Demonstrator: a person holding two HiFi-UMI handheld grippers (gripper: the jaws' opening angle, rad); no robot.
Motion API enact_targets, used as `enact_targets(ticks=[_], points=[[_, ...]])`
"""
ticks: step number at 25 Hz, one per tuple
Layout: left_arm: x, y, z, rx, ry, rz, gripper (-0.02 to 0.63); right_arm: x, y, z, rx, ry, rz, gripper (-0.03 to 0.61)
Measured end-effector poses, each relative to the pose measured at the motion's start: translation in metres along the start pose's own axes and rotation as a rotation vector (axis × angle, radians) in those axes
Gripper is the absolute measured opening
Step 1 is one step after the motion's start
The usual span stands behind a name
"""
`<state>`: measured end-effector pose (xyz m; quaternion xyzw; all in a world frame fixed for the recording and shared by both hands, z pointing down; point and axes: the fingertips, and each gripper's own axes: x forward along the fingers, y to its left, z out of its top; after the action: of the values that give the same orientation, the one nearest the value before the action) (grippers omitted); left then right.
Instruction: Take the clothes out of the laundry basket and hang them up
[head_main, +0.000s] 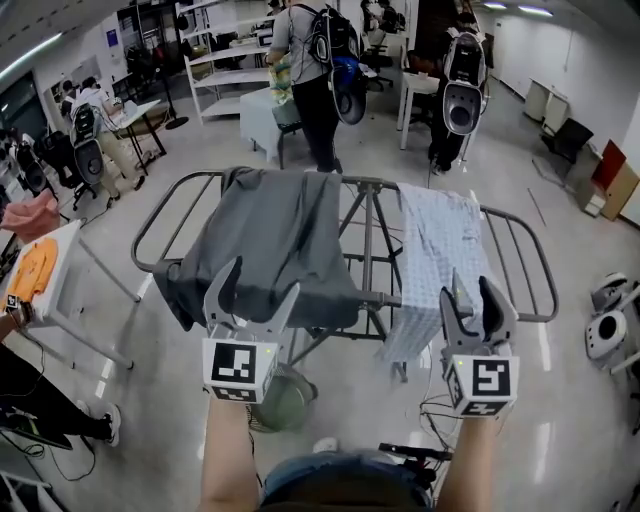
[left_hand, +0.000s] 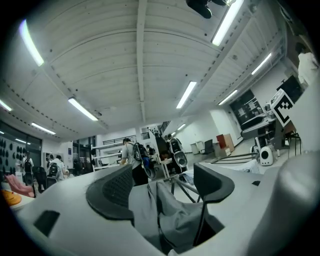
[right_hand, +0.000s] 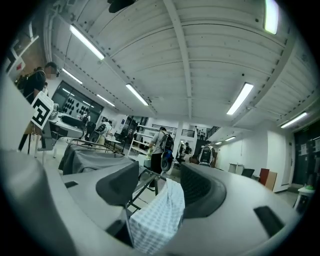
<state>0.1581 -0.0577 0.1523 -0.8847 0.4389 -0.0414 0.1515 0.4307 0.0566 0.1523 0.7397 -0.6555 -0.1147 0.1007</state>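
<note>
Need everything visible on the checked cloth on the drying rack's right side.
The checked cloth looks like thin, light fabric with a fine pale-blue and white check. It is draped over the rails of the metal drying rack, right of the centre frame, and hangs in loose folds with its lower end free. The grey garment hangs apart from it. The right gripper is by its lower right edge, fingers apart; contact unclear.

Drying rack (head_main: 372, 186) — grey garment (head_main: 270, 240), checked cloth (head_main: 435, 260) draped.

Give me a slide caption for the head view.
Left gripper and right gripper, jaws apart, face a grey garment and a checked shirt draped over a drying rack.
</note>
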Motion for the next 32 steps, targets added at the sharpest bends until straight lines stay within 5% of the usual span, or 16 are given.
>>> enact_targets(ticks=[4,9,11,32], points=[[0.005,0.019,-0.004,0.013,-0.009,-0.006,0.293,0.004,0.014,0.008,0.000,0.003,-0.034,0.212],[0.009,0.034,-0.006,0.027,-0.009,-0.010,0.134,-0.004,0.028,0.028,-0.031,-0.018,-0.079,0.028],[0.009,0.035,-0.006,0.027,-0.021,0.004,0.003,-0.005,0.026,0.026,-0.027,0.002,-0.081,0.000],[0.025,0.003,0.033,0.111,-0.035,0.074,0.003,-0.003,-0.034,0.019,-0.008,-0.024,-0.035,0.000]])
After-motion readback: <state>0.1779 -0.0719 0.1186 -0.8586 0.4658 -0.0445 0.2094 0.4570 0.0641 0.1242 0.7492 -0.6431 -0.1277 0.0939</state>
